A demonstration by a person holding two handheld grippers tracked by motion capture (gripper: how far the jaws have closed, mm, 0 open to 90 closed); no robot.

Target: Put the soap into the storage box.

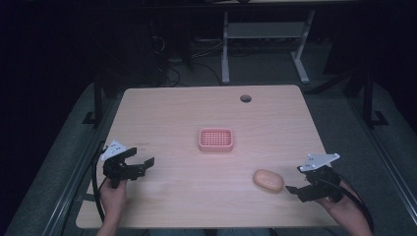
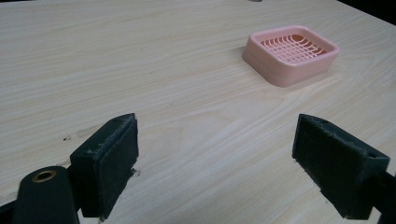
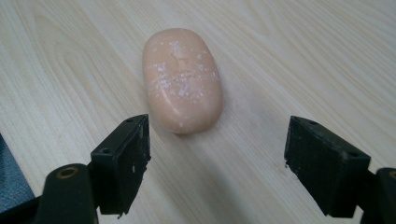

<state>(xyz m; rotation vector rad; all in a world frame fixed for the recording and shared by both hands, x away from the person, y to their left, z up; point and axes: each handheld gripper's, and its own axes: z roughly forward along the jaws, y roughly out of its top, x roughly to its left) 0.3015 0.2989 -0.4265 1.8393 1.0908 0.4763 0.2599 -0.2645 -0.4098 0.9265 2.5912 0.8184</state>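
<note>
The right gripper (image 1: 301,186) rests low at the table's 4 o'clock corner, its 2 jaws spread wide apart and holding nothing. In the right gripper view (image 3: 217,163) the pads flank bare wood, and the bar of soap (image 3: 182,79) lies just past them at 12 o'clock, near but not yet between them. The soap is a peach oval, flecked with white, lying flat on the wooden table (image 1: 172,113); in the high view it (image 1: 268,180) sits just beside the gripper, at its 9 o'clock.

The left gripper (image 1: 139,164) hovers near the table's 8 o'clock edge, its jaws likewise parted and empty. In the left gripper view (image 2: 217,168) the pink soap dish (image 2: 290,54) stands at about 1 o'clock, well apart from the pads. The dish (image 1: 216,139) is a rounded rectangle with a slotted grid top, sitting near the table's middle, and nothing lies in it. A cable hole (image 1: 245,98) marks the far edge at 12 o'clock.

As I judge it, the work is placing the soap in the dish, and it is barely begun: the right gripper is lined up for the grasp, but 0 steps are finished. Closing on the soap, lifting it, carrying it toward 11 o'clock and setting it on the grid all remain.
</note>
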